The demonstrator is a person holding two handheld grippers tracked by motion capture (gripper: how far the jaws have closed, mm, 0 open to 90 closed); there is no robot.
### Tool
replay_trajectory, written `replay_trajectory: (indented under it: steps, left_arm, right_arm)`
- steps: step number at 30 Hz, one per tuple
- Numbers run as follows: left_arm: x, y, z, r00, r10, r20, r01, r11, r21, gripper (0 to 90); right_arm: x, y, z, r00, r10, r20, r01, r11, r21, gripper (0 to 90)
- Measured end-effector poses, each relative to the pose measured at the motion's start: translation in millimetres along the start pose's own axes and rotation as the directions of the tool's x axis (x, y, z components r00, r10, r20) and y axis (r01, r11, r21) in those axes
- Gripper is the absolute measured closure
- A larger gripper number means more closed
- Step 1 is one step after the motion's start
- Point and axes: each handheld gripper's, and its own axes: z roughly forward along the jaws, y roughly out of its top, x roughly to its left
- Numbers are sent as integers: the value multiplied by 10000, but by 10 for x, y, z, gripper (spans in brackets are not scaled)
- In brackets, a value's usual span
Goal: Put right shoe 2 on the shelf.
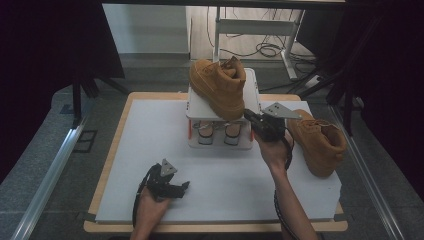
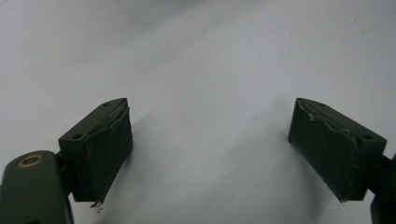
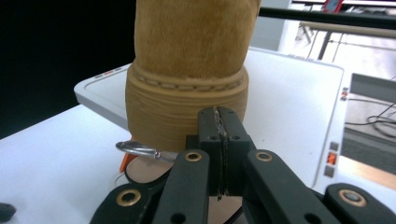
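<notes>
A tan boot (image 1: 218,85) stands on a white two-level stand (image 1: 199,108) at the back of the table. In the right gripper view its heel (image 3: 187,93) rises just beyond my jaws, on the stand's top (image 3: 299,98). My right gripper (image 1: 247,115) is at the boot's heel, at the stand's right front corner. Its jaws (image 3: 219,126) are shut, pad on pad, with nothing between them. A second tan boot (image 1: 320,142) stands on the table to the right of that hand. My left gripper (image 1: 183,190) rests near the front edge, its jaws (image 2: 210,144) wide open over bare white table.
Two smaller shoes (image 1: 218,132) sit on the stand's lower shelf. A metal ring (image 3: 137,149) shows under the stand's edge by the right jaws. The white board (image 1: 150,150) lies on a wooden tabletop; dark curtains hang at both sides, and cables lie on the floor behind.
</notes>
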Motion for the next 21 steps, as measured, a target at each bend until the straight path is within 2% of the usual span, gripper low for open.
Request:
replay_trajectory:
  steps: [3, 9, 16, 21]
  left_arm:
    - [-1, 0, 0, 10000, 13, -13, -13, 10000, -8, 134]
    - [7, 1, 0, 10000, -16, 35, 16, 10000, 41, 134]
    - [7, 1, 0, 10000, -16, 31, 15, 10000, 43, 134]
    - [10, 2, 0, 10000, 6, 38, -6, 10000, 54, 134]
  right_arm:
    - [-6, -27, 36, 9999, 31, -96, -30, 9999, 143, 895]
    - [-17, -29, 39, 9997, 83, -221, -81, 9999, 72, 898]
    - [25, -21, 55, 9995, -56, -317, 57, 10000, 50, 899]
    - [105, -3, 91, 9984, -156, -547, 160, 9998, 75, 899]
